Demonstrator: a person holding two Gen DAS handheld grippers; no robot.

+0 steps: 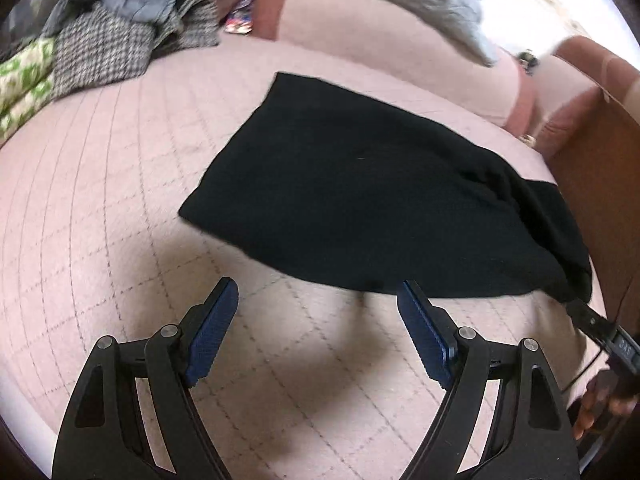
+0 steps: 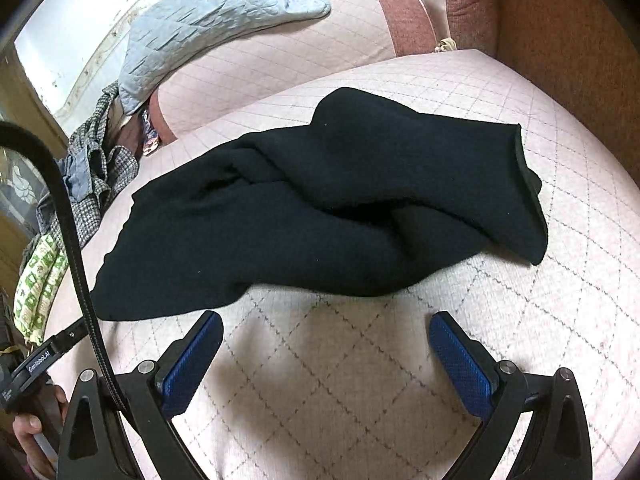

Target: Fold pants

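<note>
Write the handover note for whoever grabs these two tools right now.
Left tool: open, empty, hovering short of the near edge of the black knit pants.
Right tool: open, empty, also short of the pants.
Pants lie on the pink quilted cushion, bunched and twisted at one end, flatter at the other.
Done: they look partly folded.
Left: smooth the bunched end, finish folding.
Pile of other clothes sits at the far left.
</note>
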